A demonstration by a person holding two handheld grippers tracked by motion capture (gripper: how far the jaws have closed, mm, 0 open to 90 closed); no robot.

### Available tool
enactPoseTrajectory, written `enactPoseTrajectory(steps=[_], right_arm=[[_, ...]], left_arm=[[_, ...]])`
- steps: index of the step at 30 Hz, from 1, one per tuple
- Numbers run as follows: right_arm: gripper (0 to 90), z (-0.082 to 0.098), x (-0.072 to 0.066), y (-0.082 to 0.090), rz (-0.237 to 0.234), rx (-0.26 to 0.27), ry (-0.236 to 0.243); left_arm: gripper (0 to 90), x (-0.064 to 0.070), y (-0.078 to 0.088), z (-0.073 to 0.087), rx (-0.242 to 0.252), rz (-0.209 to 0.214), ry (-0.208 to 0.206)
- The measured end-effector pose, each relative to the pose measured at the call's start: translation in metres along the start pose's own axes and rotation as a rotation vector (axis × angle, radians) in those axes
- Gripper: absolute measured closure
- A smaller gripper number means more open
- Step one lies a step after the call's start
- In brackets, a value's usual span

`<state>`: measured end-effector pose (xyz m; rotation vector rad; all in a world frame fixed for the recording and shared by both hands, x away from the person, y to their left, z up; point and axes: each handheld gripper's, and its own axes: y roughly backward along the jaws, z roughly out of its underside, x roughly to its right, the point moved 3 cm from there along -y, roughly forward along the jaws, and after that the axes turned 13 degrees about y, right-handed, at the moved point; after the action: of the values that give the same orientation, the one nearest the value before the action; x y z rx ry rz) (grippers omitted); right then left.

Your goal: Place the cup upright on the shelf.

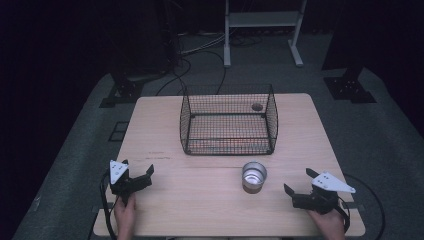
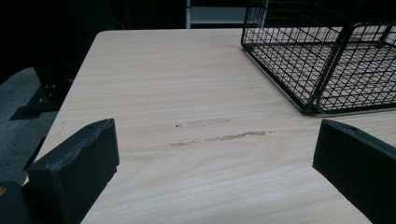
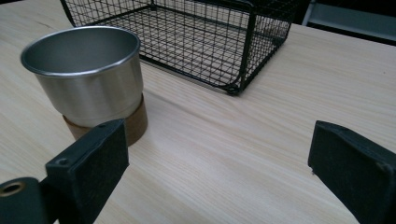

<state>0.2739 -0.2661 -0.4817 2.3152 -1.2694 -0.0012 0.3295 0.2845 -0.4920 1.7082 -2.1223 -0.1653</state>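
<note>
High view: my left gripper (image 1: 141, 176) and right gripper (image 1: 296, 182) both rest low over the pale wooden table (image 1: 165, 210), jaws spread, nothing held. The shiny steel cup with a brown cork base (image 1: 254, 177) stands upright between them, nearer my right, just in front of the black wire-mesh basket (image 1: 228, 120), apart from it.

Left gripper view: jaws wide apart over bare tabletop w/ scuff marks (image 2: 219, 136); basket corner (image 2: 312, 108) ahead to the right. I judge this side should stay parked, clear of the cup.

Right gripper view: jaws wide; cup (image 3: 88, 77) sits off to the left, beyond my left jaw, not btwn them. Basket (image 3: 233, 46) behind it. To grasp well, I'd swing the wrist toward the cup until it is centred btwn the pads, approach level, close on the steel wall above the cork band, not the rim. Risk, imo: nudging and tipping it w/ the near jaw.
</note>
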Motion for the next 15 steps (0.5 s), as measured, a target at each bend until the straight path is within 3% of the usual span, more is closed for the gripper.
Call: enactPoseTrajectory(steps=[15], right_arm=[[4.5,-0.008,-0.012,-0.004,-0.061,0.003,0.041]], left_arm=[[0.0,0.000,0.000,0.000,0.000,0.000,0.000]])
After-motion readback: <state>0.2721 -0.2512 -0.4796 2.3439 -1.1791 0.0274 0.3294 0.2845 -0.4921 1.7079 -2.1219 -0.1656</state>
